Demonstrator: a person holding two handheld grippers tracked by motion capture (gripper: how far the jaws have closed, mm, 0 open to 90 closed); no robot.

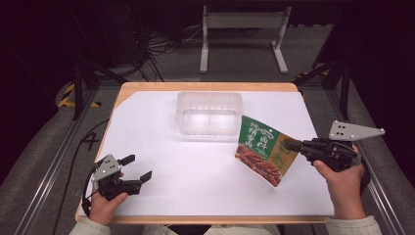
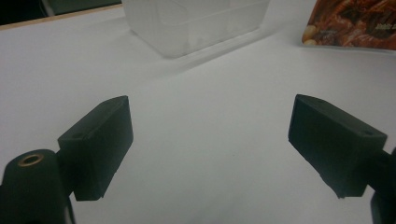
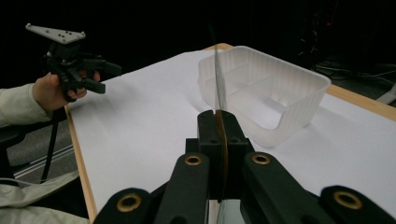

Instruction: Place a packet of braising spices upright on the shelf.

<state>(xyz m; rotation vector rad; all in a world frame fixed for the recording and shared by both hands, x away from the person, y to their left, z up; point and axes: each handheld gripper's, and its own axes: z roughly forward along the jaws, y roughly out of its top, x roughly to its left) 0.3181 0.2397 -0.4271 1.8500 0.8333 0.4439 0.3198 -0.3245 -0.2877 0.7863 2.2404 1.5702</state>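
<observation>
Right claw point(image 1: 288, 145) clamped on sauce pouch point(image 1: 262, 149) edge, held clear of worktop point(image 1: 161, 161) beside clear tub point(image 1: 209, 112), presumably for loading; left claw point(image 1: 138, 168) open, idle.

Lab: dark room, metal rig frame point(image 1: 342, 73), floor cables point(image 1: 156, 46).

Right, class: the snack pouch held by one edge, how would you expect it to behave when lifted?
The pouch is probably light: the right gripper holds it up by one edge, jaws shut on it. It looks fairly stiff, since it stands out sideways without drooping. The glossy film may be slippery, so such a thin edge grip could slide.
</observation>
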